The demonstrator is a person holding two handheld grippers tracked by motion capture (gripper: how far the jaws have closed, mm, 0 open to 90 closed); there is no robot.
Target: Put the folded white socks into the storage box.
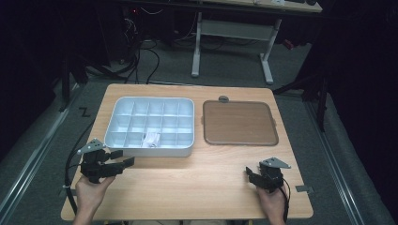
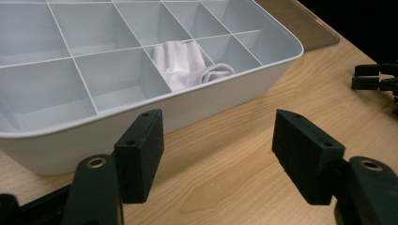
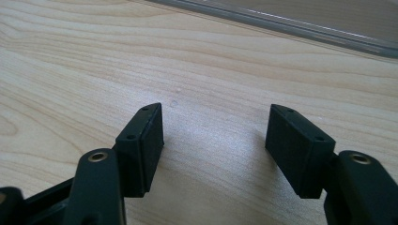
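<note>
Your left gripper (image 2: 218,159) stands with jaws apart and nothing between them, just short of the grey divided tray (image 2: 225,101). The white cloth (image 2: 185,63) lies in a front-row compartment ahead. Your right gripper (image 3: 213,140) hovers spread over bare table (image 3: 70,70).
</note>
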